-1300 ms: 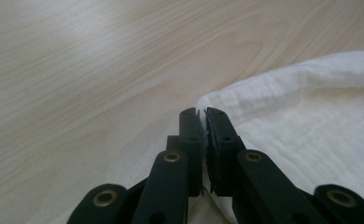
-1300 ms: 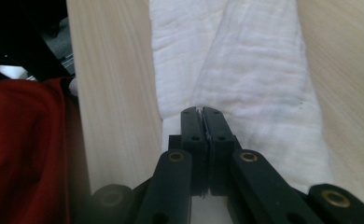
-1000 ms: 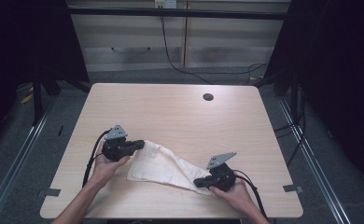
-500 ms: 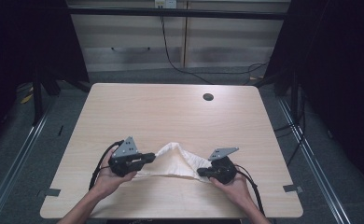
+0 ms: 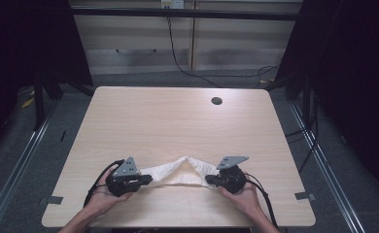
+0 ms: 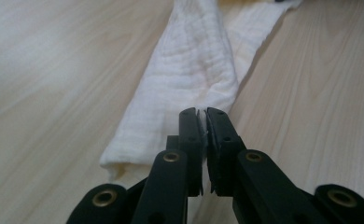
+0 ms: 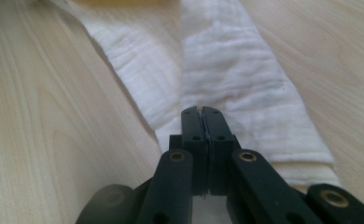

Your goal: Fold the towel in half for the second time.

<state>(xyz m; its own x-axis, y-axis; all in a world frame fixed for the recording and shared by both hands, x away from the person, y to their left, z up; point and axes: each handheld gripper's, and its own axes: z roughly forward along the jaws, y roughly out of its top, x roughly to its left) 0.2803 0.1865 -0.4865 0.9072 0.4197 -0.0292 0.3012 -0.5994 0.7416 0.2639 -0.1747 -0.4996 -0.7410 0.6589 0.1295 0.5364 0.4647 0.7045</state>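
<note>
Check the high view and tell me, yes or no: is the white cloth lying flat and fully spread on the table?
No: the white cloth is bunched into a raised peak between both grippers.

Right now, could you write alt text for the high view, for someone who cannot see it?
A person's two hands each hold a black gripper, the left gripper and right gripper shut on opposite ends of a white cloth that humps up between them. They work near the front edge of a light wooden table.
</note>
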